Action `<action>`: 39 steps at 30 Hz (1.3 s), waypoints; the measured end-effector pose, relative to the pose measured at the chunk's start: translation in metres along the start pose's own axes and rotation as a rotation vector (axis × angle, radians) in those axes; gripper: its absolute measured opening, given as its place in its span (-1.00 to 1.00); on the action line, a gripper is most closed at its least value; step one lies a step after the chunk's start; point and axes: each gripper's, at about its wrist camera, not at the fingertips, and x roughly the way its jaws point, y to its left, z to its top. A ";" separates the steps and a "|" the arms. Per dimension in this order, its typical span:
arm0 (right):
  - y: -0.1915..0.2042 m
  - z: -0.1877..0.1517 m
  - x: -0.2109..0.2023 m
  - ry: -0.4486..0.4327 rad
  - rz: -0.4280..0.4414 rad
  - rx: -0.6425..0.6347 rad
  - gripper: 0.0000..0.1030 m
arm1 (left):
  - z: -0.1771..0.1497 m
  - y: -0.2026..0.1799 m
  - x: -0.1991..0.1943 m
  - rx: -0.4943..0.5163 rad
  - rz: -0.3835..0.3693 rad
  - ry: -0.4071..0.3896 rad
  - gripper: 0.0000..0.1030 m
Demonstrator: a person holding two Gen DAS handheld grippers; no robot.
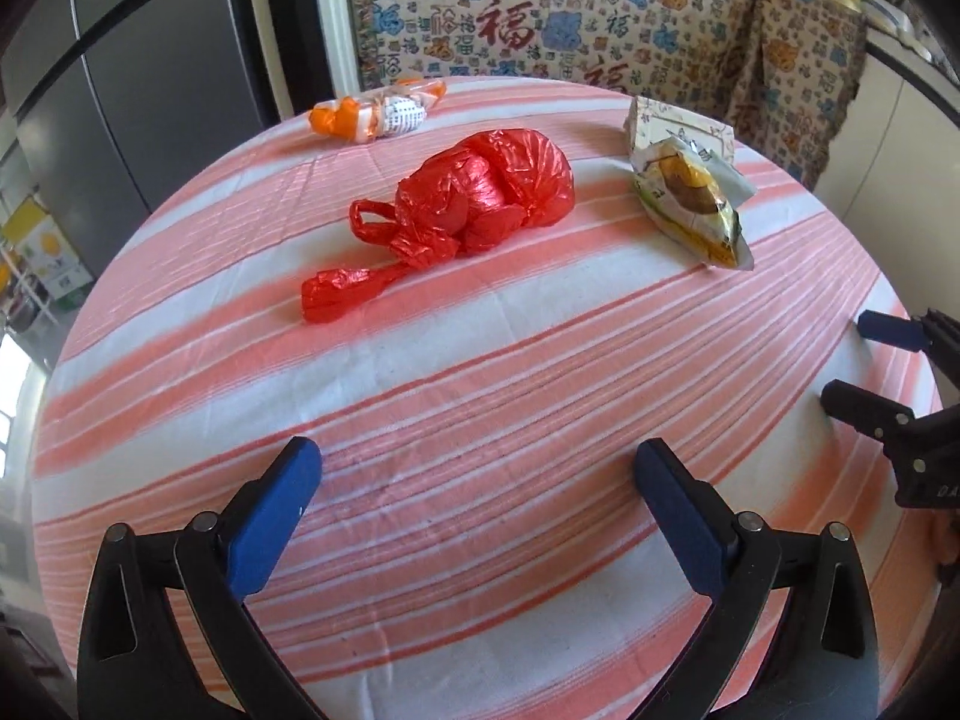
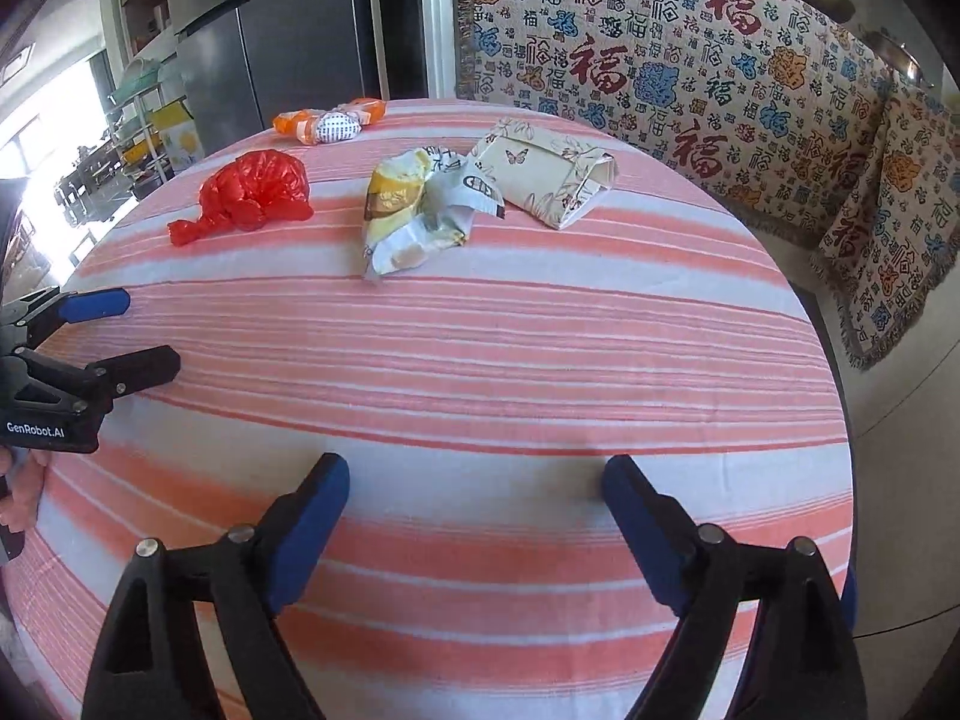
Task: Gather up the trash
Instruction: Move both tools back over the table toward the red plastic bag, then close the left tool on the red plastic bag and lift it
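While both tools hover low over the near edge of the striped tablecloth, nothing has been picked up. Taking the red plastic bag as the marker and going left to right: behind it and a little left, near the far rim, lies the orange-and-white wrapper; the bag itself sits knotted and bunched mid-table; off to its right rests the crumpled yellow snack packet, and just beyond that the butterfly-print folded paper. All four look scattered apart, so I'd guess each needs its own grab.

Left gripper has its blue fingers spread wide, holding nothing, aimed roughly at the bag. Right gripper is likewise spread and empty, facing the packet.

From the left camera the folded paper is mostly hidden behind the packet; the right camera shows it whole, touching or nearly touching the packet, I can't tell which.
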 end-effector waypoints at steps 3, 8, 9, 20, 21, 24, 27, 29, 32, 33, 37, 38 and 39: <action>0.001 -0.001 0.000 -0.017 -0.009 0.005 0.78 | 0.003 0.004 0.002 0.012 -0.012 -0.001 0.99; 0.000 -0.002 -0.001 -0.017 -0.005 0.007 0.78 | 0.013 0.008 0.003 0.039 -0.015 0.029 0.99; 0.001 -0.002 -0.001 -0.017 -0.005 0.007 0.78 | 0.019 0.008 0.003 0.064 -0.017 0.026 0.99; 0.001 -0.002 -0.001 -0.017 -0.003 0.009 0.79 | 0.088 0.014 0.030 0.131 -0.012 0.033 0.98; 0.002 -0.002 -0.001 -0.017 -0.003 0.009 0.80 | 0.091 0.013 0.032 0.136 -0.011 0.027 0.97; 0.001 -0.002 0.000 -0.017 -0.002 0.010 0.80 | 0.091 0.008 0.033 0.128 -0.048 0.017 0.33; 0.002 -0.002 0.000 -0.017 -0.001 0.010 0.80 | 0.085 0.007 0.024 0.097 -0.058 0.005 -0.01; 0.002 -0.002 0.000 -0.017 -0.002 0.009 0.80 | 0.078 0.009 0.014 0.036 -0.041 0.006 -0.03; 0.001 -0.002 0.000 -0.017 -0.002 0.009 0.80 | 0.060 0.012 -0.010 -0.099 0.010 0.026 -0.04; 0.001 -0.002 0.000 -0.017 -0.001 0.009 0.80 | 0.051 0.013 -0.020 -0.145 0.016 0.036 -0.04; 0.001 -0.002 0.000 -0.017 -0.002 0.009 0.80 | 0.017 0.000 -0.057 -0.226 0.025 0.027 -0.03; 0.001 -0.002 0.000 -0.017 -0.002 0.009 0.80 | 0.009 -0.005 -0.064 -0.232 0.022 0.020 -0.02; 0.001 -0.002 0.000 -0.017 -0.002 0.009 0.80 | 0.003 -0.009 -0.069 -0.240 0.018 0.018 0.02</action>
